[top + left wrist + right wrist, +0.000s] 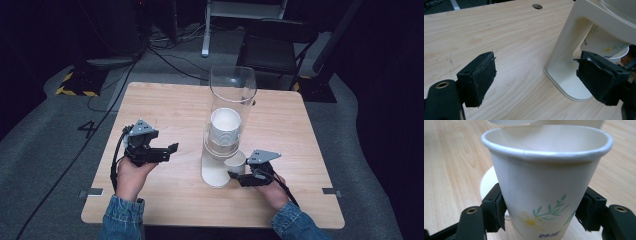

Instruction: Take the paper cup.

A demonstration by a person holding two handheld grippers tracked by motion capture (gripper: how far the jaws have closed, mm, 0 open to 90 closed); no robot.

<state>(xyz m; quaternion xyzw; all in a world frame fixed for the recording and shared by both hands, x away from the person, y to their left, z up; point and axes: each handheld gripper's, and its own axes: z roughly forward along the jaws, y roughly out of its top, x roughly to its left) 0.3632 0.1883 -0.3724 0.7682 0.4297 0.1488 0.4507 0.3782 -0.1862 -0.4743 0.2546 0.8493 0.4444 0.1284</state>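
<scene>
While a wooden table (165,105) is seen from above, a cup dispenser (227,125) is found standing near its middle, made of a tall clear tube over a cream stand with a flat base. Inside the tube a stack of white cups (224,127) is held. Just below the tube's mouth, at the stand's near right side, a paper cup (236,162) is gripped upright by the right gripper (239,176), which is held in the person's right hand (270,192).

From the right gripper view, the paper cup (546,182) is seen clamped between the two black jaws, one pad pressed against each side of its lower wall; a printed daisy with green leaves is shown on the front, and the rolled rim is slightly squeezed out of round. Part of the dispenser's base (487,185) is visible behind the cup.

The left gripper (162,152) is held in the left hand (131,175) to the left of the dispenser, apart from it, with its jaws spread wide and nothing between them. In the left gripper view, the wide gap between the pads is confirmed, the cream stand (569,57) is seen beyond the right jaw, and the flowered cup (604,42) is seen beneath the stand's upper part. Denim sleeves (122,217) are worn on both forearms.
</scene>
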